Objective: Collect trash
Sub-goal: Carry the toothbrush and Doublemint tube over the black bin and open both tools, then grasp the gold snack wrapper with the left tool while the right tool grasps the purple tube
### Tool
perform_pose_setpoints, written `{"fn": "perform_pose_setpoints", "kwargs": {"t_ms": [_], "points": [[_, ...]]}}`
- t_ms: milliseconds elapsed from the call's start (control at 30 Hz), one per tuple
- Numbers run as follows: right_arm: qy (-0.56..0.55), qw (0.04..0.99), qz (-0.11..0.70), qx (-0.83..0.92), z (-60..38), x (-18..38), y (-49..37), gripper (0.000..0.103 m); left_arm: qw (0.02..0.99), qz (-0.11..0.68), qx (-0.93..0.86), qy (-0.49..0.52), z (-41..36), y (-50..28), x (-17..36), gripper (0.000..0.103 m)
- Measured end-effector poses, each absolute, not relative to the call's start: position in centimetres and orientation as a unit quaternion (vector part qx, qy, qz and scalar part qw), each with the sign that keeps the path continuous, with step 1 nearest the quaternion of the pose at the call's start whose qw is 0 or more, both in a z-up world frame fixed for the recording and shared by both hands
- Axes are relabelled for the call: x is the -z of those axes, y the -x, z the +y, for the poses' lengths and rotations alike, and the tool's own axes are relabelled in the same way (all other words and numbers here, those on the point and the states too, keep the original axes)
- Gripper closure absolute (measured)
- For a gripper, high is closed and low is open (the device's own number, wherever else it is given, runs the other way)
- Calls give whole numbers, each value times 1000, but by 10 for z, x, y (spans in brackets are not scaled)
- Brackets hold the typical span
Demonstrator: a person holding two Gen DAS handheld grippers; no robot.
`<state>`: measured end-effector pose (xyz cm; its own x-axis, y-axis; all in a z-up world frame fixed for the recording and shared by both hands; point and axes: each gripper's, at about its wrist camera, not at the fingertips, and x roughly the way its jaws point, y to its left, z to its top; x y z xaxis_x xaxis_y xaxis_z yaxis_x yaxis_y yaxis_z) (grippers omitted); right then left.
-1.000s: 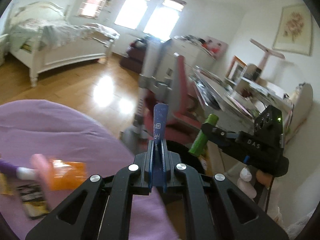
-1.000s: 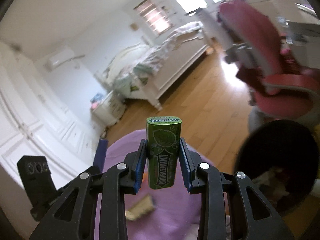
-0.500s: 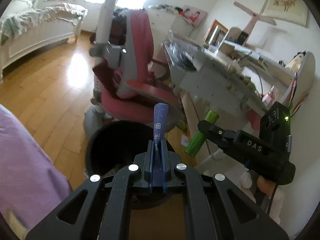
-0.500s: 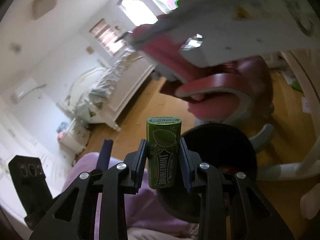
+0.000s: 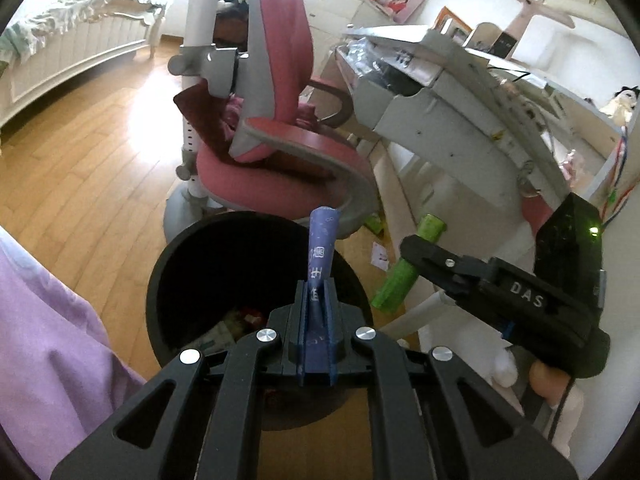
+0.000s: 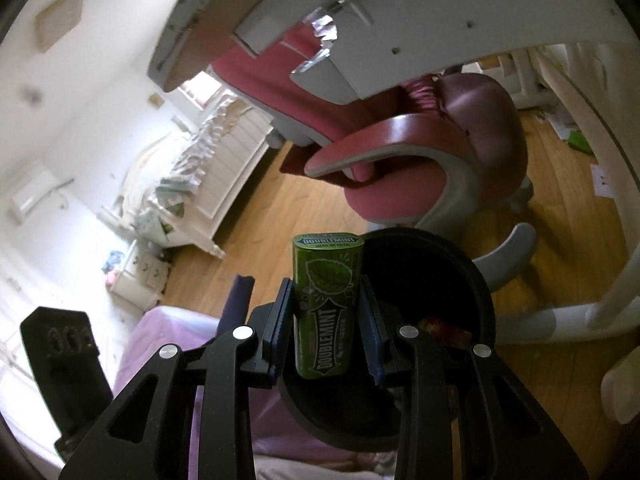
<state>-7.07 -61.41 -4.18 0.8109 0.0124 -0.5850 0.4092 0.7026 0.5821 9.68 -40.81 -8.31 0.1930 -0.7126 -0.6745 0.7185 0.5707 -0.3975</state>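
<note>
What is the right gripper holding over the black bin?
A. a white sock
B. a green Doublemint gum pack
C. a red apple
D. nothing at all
B: the right gripper is shut on a green Doublemint gum pack, standing upright between its fingers, with the black bin just behind it.

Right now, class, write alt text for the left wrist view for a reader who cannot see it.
The left gripper is clamped on a blue wrapper above an open black bin holding some trash. To its right, the right gripper grips a green pack; a pink chair stands behind.
</note>
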Motion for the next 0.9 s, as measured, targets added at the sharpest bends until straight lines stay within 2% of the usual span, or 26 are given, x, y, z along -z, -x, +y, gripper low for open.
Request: {"fn": "perform_pose_setpoints", "kwargs": {"t_ms": [67, 100, 133, 167, 200, 233, 567, 900], "points": [[-382, 870, 288, 121, -617, 44, 72, 66, 773, 446, 451, -9, -410, -101, 85, 89], [-385, 868, 289, 123, -619, 45, 72, 58, 773, 450, 447, -8, -409, -101, 86, 75], [-384, 868, 288, 129, -619, 45, 73, 42, 774, 451, 444, -7, -407, -102, 85, 56], [-381, 869, 284, 135, -618, 44, 75, 32, 777, 448, 443, -6, -407, -101, 84, 47], [-378, 871, 281, 138, -617, 42, 76, 31, 783, 437, 442, -4, -403, -98, 79, 36], [-375, 872, 282, 139, -615, 41, 75, 31, 789, 429, 441, -4, -399, -97, 76, 33], [-345, 887, 294, 92, -565, 24, 53, 31, 822, 399, 404, 41, -317, -94, 38, 33], [-233, 905, 351, -63, -426, 0, -7, 31, 893, 371, 227, 112, -124, -114, 25, 33]]}}
